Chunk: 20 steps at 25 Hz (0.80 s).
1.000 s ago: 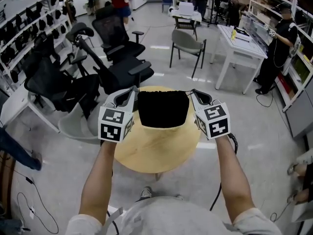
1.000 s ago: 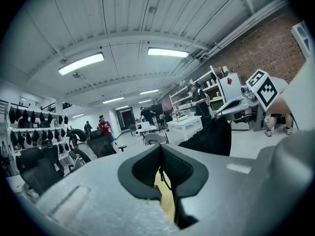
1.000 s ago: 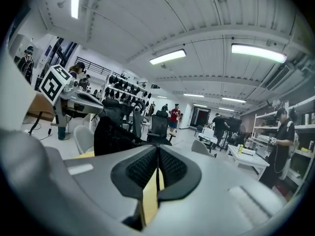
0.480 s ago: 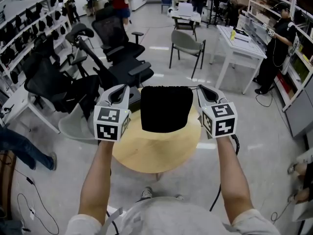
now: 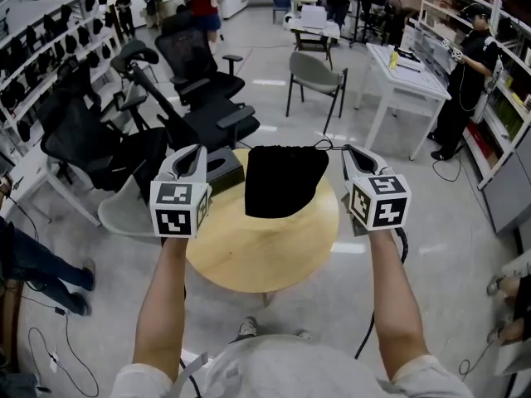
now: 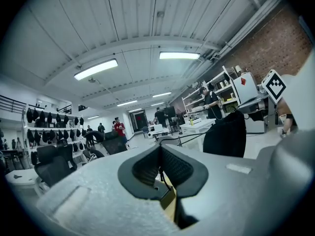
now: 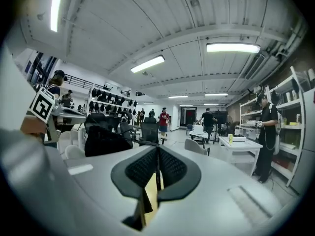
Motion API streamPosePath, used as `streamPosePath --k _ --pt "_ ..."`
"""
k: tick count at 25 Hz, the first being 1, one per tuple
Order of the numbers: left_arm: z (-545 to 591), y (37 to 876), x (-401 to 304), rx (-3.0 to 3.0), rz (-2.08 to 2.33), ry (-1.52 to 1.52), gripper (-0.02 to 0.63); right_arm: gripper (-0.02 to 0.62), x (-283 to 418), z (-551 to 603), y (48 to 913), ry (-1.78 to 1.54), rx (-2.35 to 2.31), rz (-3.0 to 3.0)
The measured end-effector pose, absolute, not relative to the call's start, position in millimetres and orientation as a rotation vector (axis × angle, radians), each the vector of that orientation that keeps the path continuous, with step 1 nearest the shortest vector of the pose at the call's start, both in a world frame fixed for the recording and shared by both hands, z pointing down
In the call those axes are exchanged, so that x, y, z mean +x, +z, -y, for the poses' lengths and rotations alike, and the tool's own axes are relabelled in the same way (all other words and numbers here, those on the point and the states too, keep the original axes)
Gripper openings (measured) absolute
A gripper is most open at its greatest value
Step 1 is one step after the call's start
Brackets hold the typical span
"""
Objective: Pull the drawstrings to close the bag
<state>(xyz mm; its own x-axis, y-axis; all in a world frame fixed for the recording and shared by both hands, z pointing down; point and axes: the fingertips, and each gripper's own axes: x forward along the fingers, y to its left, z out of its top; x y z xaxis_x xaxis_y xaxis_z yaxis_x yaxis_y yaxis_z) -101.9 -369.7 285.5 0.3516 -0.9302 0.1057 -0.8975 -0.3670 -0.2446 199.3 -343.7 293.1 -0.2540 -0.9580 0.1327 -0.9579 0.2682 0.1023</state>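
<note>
A black drawstring bag (image 5: 282, 181) hangs above the round wooden table (image 5: 265, 251), its mouth gathered narrower than its body. My left gripper (image 5: 197, 150) is off the bag's left side and my right gripper (image 5: 348, 149) off its right, both at the height of the mouth. A thin black cord runs taut from the mouth to each gripper. In the left gripper view the jaws (image 6: 160, 149) are shut on a cord that leads to the bag (image 6: 225, 134). In the right gripper view the jaws (image 7: 157, 151) pinch a cord, and the bag (image 7: 104, 142) hangs at the left.
A dark box (image 5: 224, 171) sits on the table's far left part. Black office chairs (image 5: 199, 98) crowd the floor to the left and behind. A grey chair (image 5: 318, 75) and a white table (image 5: 406, 85) stand beyond, with people further off.
Both grippers have moved apart and a little upward. The bag has risen with them, and its top has drawn in from a wide straight edge to a narrower gathered one.
</note>
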Motion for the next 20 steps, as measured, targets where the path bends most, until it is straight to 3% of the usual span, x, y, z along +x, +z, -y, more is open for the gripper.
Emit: streamPosePath --k 20 --pt "364.9 305.8 -132.5 -2.423 -1.828 -0.363 0.006 0.003 239.8 336.8 300.7 0.070 1.915 2.334"
